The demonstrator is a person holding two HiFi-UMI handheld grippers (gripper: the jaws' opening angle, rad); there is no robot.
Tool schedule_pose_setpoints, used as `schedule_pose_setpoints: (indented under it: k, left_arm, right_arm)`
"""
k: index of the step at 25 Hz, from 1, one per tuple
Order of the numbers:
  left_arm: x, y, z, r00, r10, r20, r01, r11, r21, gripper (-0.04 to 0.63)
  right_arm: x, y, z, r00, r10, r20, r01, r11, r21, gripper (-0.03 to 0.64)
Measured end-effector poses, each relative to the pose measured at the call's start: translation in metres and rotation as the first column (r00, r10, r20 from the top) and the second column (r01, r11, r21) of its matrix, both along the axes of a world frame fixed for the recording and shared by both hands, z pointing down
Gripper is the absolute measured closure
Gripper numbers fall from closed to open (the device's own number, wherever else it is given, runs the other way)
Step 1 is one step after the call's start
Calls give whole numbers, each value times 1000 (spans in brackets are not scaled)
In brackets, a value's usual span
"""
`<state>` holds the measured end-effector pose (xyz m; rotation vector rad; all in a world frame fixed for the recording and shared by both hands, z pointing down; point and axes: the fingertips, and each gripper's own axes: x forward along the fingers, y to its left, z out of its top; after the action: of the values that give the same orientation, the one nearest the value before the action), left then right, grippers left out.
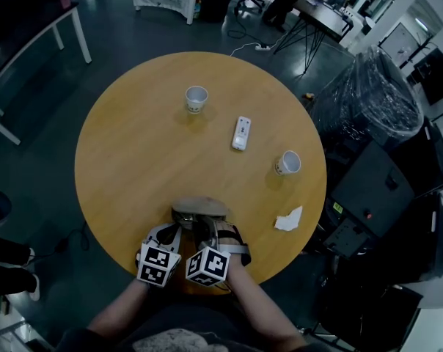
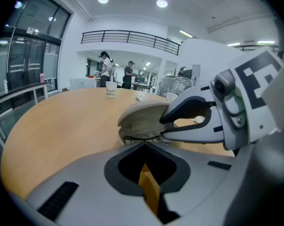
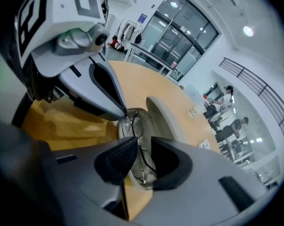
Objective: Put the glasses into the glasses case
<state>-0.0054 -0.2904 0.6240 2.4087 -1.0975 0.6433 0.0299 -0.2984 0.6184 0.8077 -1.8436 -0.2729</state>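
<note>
An open beige glasses case [image 1: 199,206] lies near the front edge of the round wooden table [image 1: 133,160], its lid [image 2: 142,112] raised. Thin black-framed glasses [image 3: 138,149] rest in the case's tray; they also show as a wire [image 2: 138,137] in the left gripper view. My left gripper [image 1: 179,223] reaches in from the left, its tips [image 3: 126,112] pinched together on the frame's near end. My right gripper [image 1: 207,226] hovers over the case with its pads [image 3: 117,159] slightly apart, a temple running through the gap. The two grippers nearly touch above the case.
Farther back on the table stand a paper cup [image 1: 196,98], a white remote [image 1: 240,133] and a second cup [image 1: 287,163]. A crumpled tissue [image 1: 288,219] lies at the right edge. Dark wrapped equipment [image 1: 375,94] crowds the table's right side.
</note>
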Motion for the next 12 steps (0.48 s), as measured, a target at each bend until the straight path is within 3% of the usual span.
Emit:
schedule_pose_setpoints:
  k: [12]
  left_arm:
    - [-16, 11, -11, 1000, 17, -10, -17, 1000, 24, 589]
  right_arm:
    - [2, 33, -34, 982, 160, 101, -164, 986, 35, 554]
